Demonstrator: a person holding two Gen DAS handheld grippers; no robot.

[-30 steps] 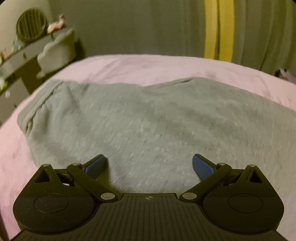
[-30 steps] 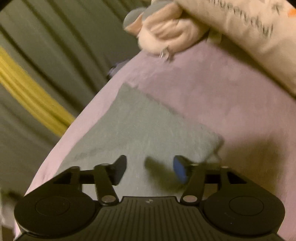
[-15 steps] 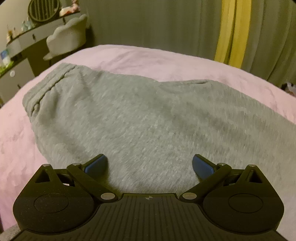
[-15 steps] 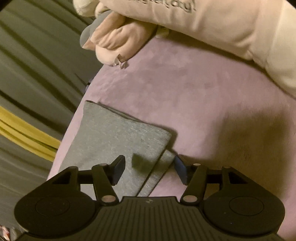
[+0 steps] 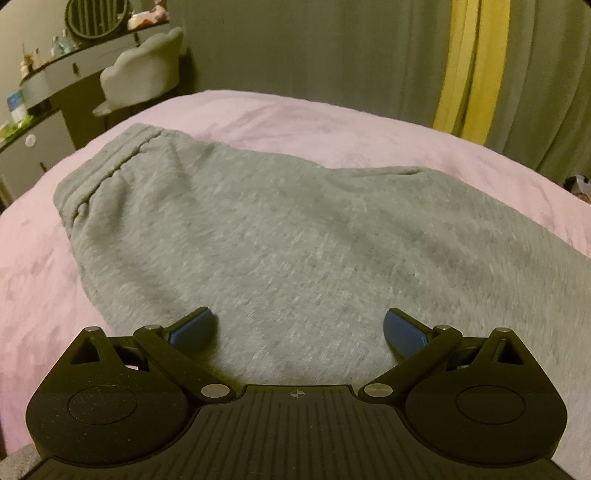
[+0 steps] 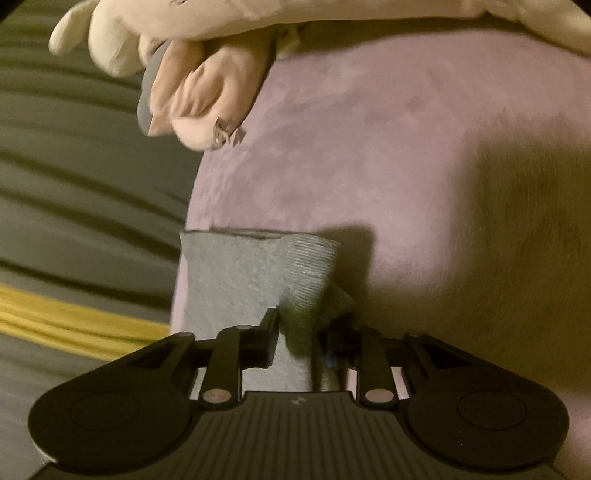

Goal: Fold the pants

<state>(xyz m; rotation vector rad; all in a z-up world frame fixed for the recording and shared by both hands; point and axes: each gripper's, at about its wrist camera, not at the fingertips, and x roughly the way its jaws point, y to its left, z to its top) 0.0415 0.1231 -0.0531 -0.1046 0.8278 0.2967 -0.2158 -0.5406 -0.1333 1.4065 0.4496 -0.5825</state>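
Grey fabric: pants (image 5: 280,236) lie flat on the bed (image 5: 332,129), covering most of the left wrist view.
Waistband: gathered band (image 5: 92,181) at 10 o'clock in the left wrist view, near the bed's edge.
Leg run: cloth extends from centre toward 3 o'clock and out of that view.
Cuff: ribbed cuff end (image 6: 310,266) is bunched and lifted at centre in the right wrist view.
Left tongs (image 5: 298,330): spread wide; blue pads stand apart at 7 and 5 o'clock, just above the grey cloth, with nothing gripped.
Right tongs (image 6: 295,332): jaws have just been closing and now pinch the pants leg by the cuff; fabric rises in a fold between the fingers.
Bed cover: pink, plush, bare at 12 to 3 o'clock in the right wrist view.
Pillow (image 6: 406,14): cream, at 12 o'clock in the right wrist view.
Plush toy (image 6: 192,92): pink and cream, at 11 o'clock, at the bed's edge.
Curtain (image 5: 332,48): grey-green with a yellow stripe (image 5: 461,66) at 1 o'clock in the left wrist view.
Chair (image 5: 144,77): pale, at 11 o'clock beside a dresser (image 5: 37,122).
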